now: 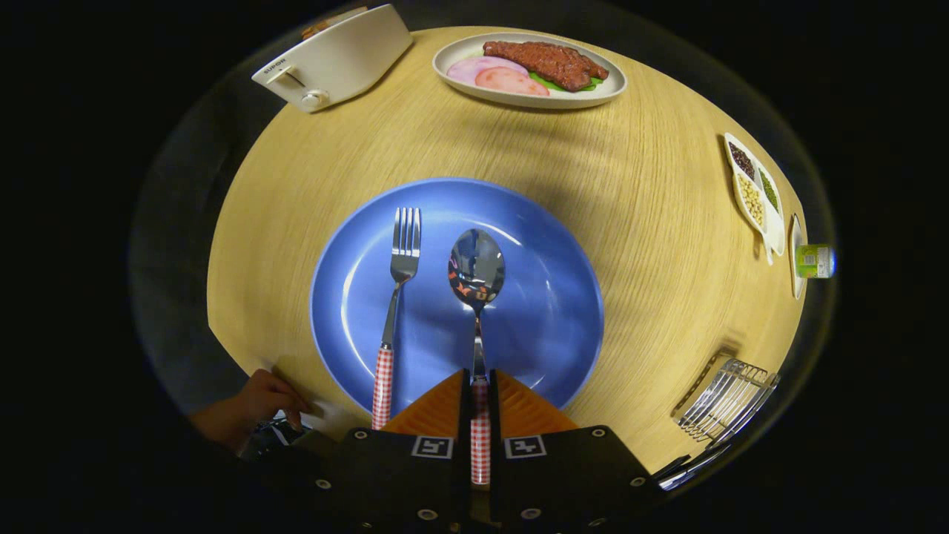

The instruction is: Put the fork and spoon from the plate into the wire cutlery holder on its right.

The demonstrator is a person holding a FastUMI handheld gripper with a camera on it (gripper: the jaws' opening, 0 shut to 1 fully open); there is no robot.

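A round pale wooden table point(415, 148) stands under soft light against dark surroundings, bearing a toaster point(334, 59), a meat platter point(530, 70) and a bean dish point(755, 191).

plate point(534, 297) blue | fork point(383, 386), spoon point(480, 434) handles red-white check | table point(415, 141) tan woodgrain

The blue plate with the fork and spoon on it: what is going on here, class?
A hand-held gripper has closed its fingers on the checked handle of the spoon, which lies on the blue plate. The fork lies untouched beside it on the plate. The wire cutlery holder stands off to the right on the wooden table. A person's hand rests at the table's near edge.
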